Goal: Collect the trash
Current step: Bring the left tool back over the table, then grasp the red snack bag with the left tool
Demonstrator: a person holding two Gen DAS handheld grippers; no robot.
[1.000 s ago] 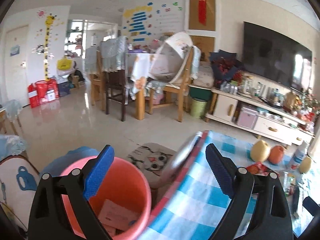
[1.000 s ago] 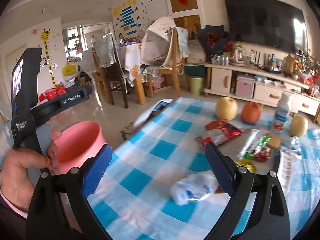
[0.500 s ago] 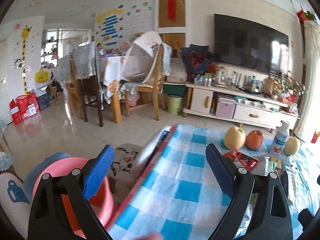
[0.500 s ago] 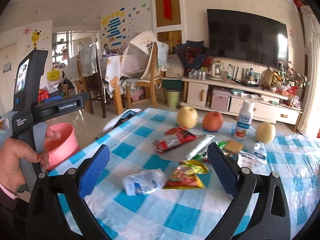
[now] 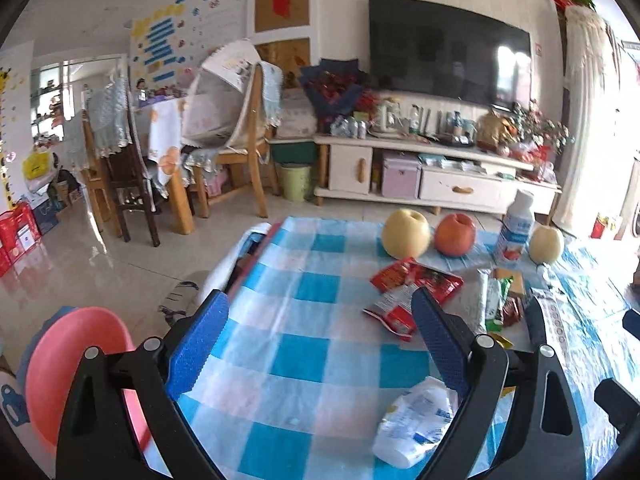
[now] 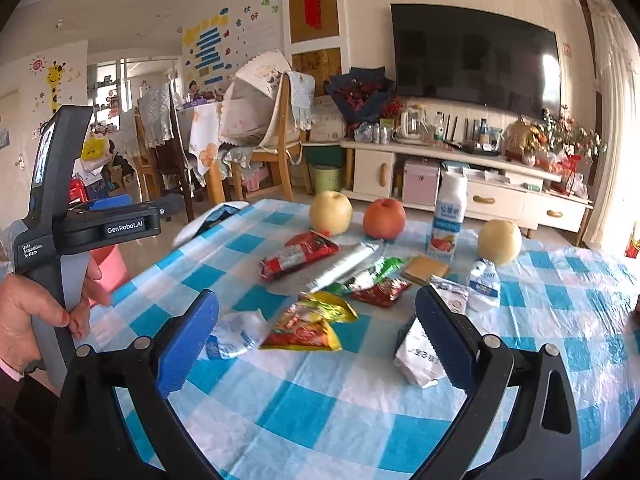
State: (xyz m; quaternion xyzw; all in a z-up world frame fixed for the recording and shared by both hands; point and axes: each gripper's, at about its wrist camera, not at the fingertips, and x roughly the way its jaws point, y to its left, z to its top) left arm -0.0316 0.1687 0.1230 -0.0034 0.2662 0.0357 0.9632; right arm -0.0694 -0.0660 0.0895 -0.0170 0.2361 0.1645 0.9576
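Wrappers lie on the blue-checked table point(image 6: 320, 412): a crumpled white bag point(image 6: 234, 334) point(image 5: 416, 420), a yellow-red packet point(image 6: 310, 324), a red wrapper point(image 6: 298, 256) point(image 5: 412, 288), a silver wrapper point(image 6: 346, 266), green and small red packets, and a white packet point(image 6: 418, 350). A pink bin point(image 5: 66, 368) point(image 6: 108, 270) stands off the table's left edge. My left gripper point(image 5: 320, 344) is open and empty above the table's left part. My right gripper point(image 6: 316, 340) is open and empty over the yellow-red packet.
Two yellow pears point(image 6: 331, 213) point(image 6: 500, 242), a red apple point(image 6: 384, 218) and a white drink bottle point(image 6: 448, 216) stand at the table's far side. A small white bottle point(image 6: 484, 280) lies near them. Chairs, a TV cabinet and a green bin stand beyond.
Both grippers swung right from the pink bin toward the table's middle. The bin slid to the left edge of both views and more wrappers came into view. Both stayed open.
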